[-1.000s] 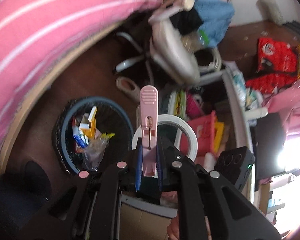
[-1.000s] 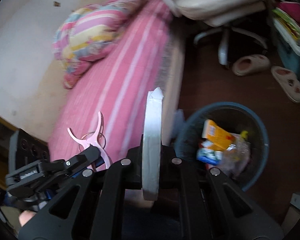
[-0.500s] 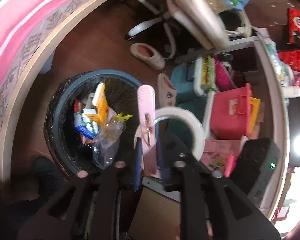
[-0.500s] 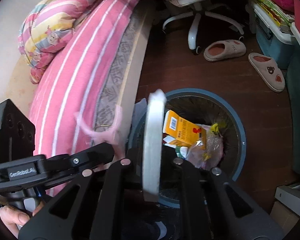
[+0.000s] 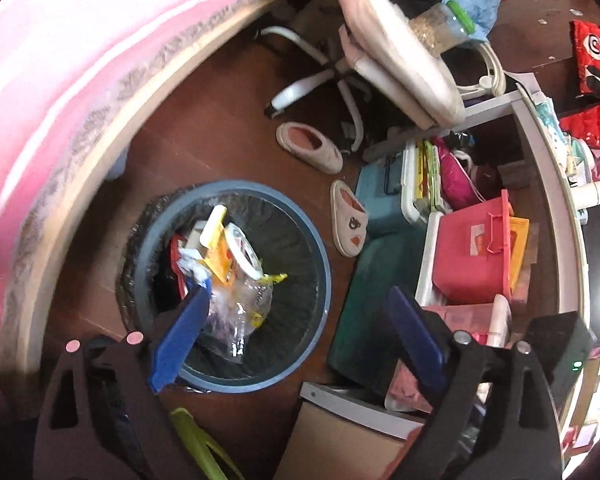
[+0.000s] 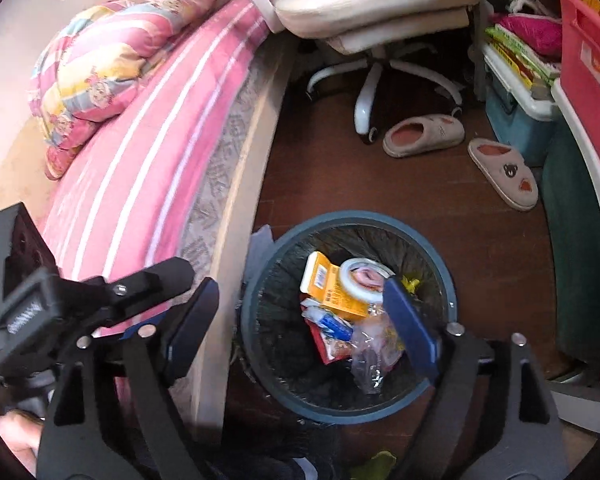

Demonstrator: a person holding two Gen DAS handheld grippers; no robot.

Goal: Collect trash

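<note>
A round blue trash bin [image 5: 300,224] with a black liner stands on the brown floor; it also shows in the right wrist view [image 6: 448,292]. Inside lie a white tape roll [image 5: 242,250] [image 6: 360,278], a yellow carton [image 6: 328,284], wrappers and a clear plastic bag [image 5: 240,316]. My left gripper [image 5: 296,316] is open and empty above the bin's right side. My right gripper [image 6: 300,320] is open and empty above the bin. The pink clothespin is not clearly visible.
A pink striped bed [image 6: 140,152] lies left of the bin. A white office chair [image 6: 380,12] and two slippers [image 6: 424,136] [image 6: 504,172] are beyond it. Storage boxes [image 5: 472,256] stand right. A cardboard box [image 5: 348,432] sits near.
Both grippers opened. The left one let go of the pink clothespin and the right one let go of the tape roll, which now lies in the bin.
</note>
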